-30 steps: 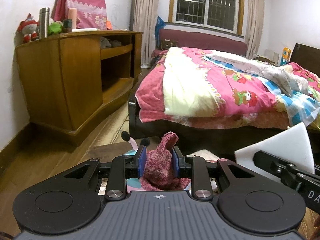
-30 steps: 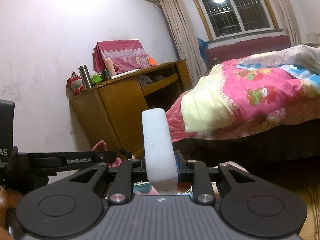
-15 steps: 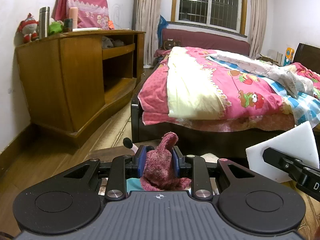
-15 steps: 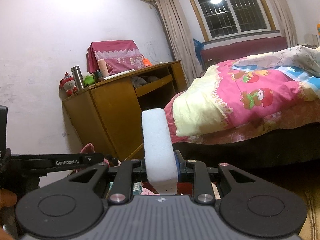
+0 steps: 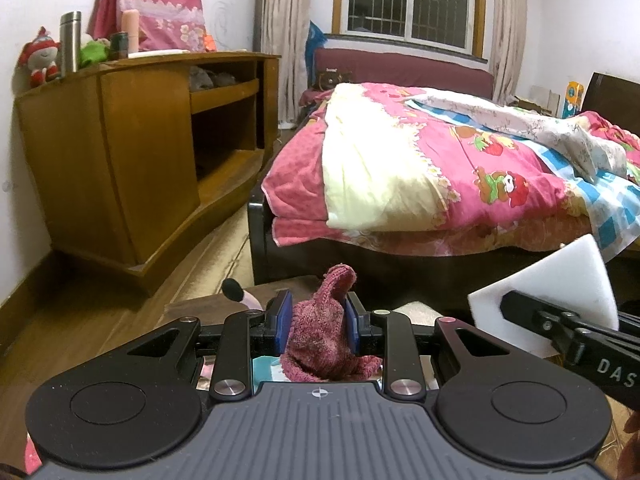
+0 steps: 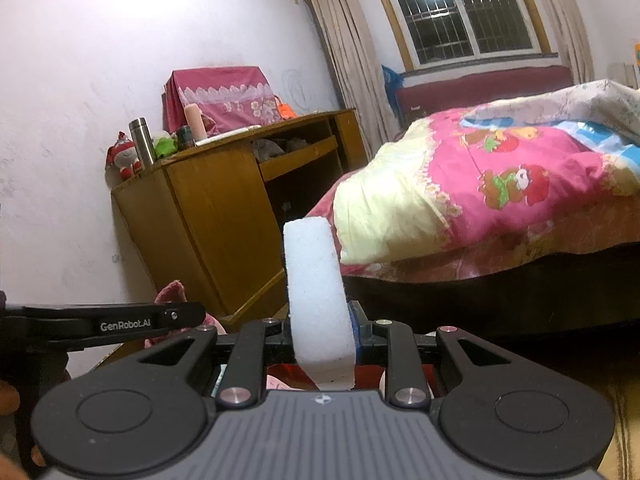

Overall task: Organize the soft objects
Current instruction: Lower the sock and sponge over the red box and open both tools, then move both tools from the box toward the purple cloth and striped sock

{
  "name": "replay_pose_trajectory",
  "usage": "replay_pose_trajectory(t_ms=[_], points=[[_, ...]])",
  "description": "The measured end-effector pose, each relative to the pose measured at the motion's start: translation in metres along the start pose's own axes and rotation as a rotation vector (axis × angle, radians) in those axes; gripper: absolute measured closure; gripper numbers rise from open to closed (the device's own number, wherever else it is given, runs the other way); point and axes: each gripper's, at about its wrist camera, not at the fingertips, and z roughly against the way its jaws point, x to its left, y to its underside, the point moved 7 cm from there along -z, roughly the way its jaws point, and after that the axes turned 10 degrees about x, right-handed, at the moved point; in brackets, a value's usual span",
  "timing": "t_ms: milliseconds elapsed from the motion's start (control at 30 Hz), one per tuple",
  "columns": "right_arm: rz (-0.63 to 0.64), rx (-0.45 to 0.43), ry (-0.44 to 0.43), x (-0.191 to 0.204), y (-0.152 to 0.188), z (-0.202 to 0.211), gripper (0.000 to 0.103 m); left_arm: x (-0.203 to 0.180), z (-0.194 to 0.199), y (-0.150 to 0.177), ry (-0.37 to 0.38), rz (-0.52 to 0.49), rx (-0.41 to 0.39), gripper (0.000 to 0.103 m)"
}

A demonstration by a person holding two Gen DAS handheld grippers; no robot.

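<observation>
My left gripper [image 5: 317, 322] is shut on a dark pink knitted cloth [image 5: 324, 340] that bunches up between its blue pads and hangs below them. My right gripper [image 6: 320, 328] is shut on a white foam sponge block [image 6: 316, 300] that stands upright between its fingers. The same sponge [image 5: 560, 292] shows in the left wrist view at the right, held in the right gripper's black frame. The pink cloth's tip [image 6: 172, 292] shows at the left in the right wrist view. Both grippers are held side by side above the floor.
A bed with a pink and yellow quilt [image 5: 420, 176] stands ahead and right. A wooden cabinet [image 5: 132, 152] with a flask, toys and a covered box stands at the left wall. A pink plush toy [image 5: 244, 298] and small items lie below the grippers on a low surface.
Both grippers have moved a little, shifting the view of the room; the bed and cabinet sit slightly differently in frame. Both keep their hold on the cloth and the sponge.
</observation>
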Motion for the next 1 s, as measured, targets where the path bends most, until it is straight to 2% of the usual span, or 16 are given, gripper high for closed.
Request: replay_pose_trajectory(t_ms=[267, 467, 533, 567, 633, 700, 767, 900, 1000], points=[[0.004, 0.036, 0.005, 0.0, 0.003, -0.019, 0.103, -0.011, -0.021, -0.001, 0.016, -0.029, 0.02, 0.075], [0.009, 0.122, 0.011, -0.004, 0.016, -0.044, 0.103, -0.017, -0.038, 0.006, 0.011, -0.061, 0.058, 0.069], [0.002, 0.141, 0.015, -0.007, 0.019, -0.048, 0.103, -0.018, -0.039, 0.007, 0.003, -0.067, 0.061, 0.054], [-0.003, 0.145, 0.019, -0.008, 0.02, -0.049, 0.098, -0.018, -0.039, 0.007, 0.001, -0.069, 0.058, 0.043], [-0.015, 0.162, 0.024, -0.011, 0.021, -0.05, 0.089, -0.017, -0.036, 0.006, -0.022, -0.077, 0.04, 0.037], [-0.03, 0.154, 0.029, -0.014, 0.02, -0.048, 0.086, -0.017, -0.034, 0.006, -0.036, -0.088, 0.037, 0.029], [-0.035, 0.149, 0.032, -0.016, 0.019, -0.045, 0.085, -0.016, -0.03, 0.006, -0.041, -0.08, 0.032, 0.025], [-0.045, 0.135, 0.029, -0.014, 0.018, -0.037, 0.082, -0.017, -0.022, 0.009, -0.046, -0.091, 0.035, 0.024], [-0.038, 0.13, 0.032, -0.012, 0.019, -0.029, 0.075, -0.017, -0.014, 0.013, -0.049, -0.095, 0.042, 0.022]])
